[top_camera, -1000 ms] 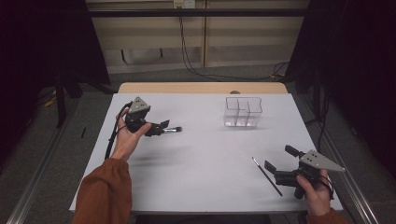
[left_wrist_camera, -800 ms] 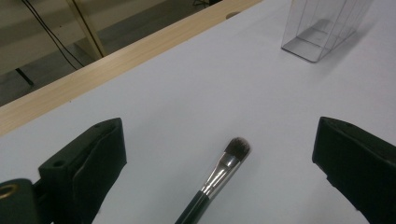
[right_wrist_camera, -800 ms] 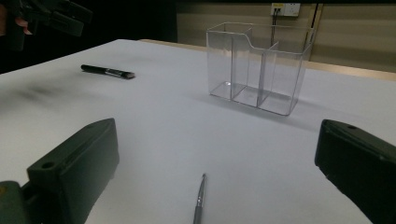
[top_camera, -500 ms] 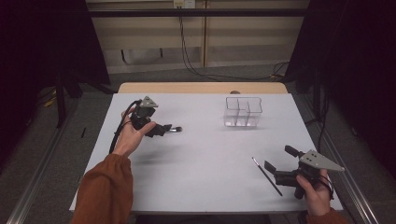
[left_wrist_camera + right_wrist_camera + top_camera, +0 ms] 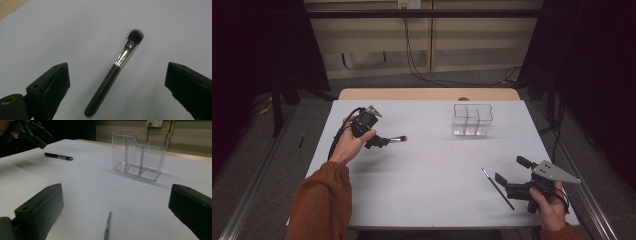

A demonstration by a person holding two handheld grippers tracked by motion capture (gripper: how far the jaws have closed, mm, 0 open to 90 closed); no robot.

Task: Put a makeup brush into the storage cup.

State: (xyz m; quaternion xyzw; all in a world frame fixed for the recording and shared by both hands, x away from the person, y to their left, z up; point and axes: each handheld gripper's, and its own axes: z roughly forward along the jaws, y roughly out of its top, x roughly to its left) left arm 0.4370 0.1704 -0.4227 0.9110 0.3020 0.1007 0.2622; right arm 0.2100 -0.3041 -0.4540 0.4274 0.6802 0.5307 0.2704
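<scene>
High view, table (image 5: 432, 150): flat, matte white top.
High view, box (image 5: 471, 120): clear plastic, square-walled, split into compartments.
High view, left gripper (image 5: 379, 141): black, well left of the box, above the brush (image 5: 397, 139).
High view, right gripper (image 5: 511, 175): jaws apart, nothing held, thin brush (image 5: 498, 188) just beside it.
Left gripper view, brush (image 5: 115, 72): glossy black handle, silver collar, dark bristles; lies on the table between the wide-open jaws, untouched.
Right gripper view, thin brush (image 5: 107, 226): slim grey stick, between the spread jaws, nearer than the box (image 5: 140, 153).
Writing: none readable.

The thin brush (image 5: 107, 226) runs off the bottom edge, its tip perhaps a liner's.
</scene>
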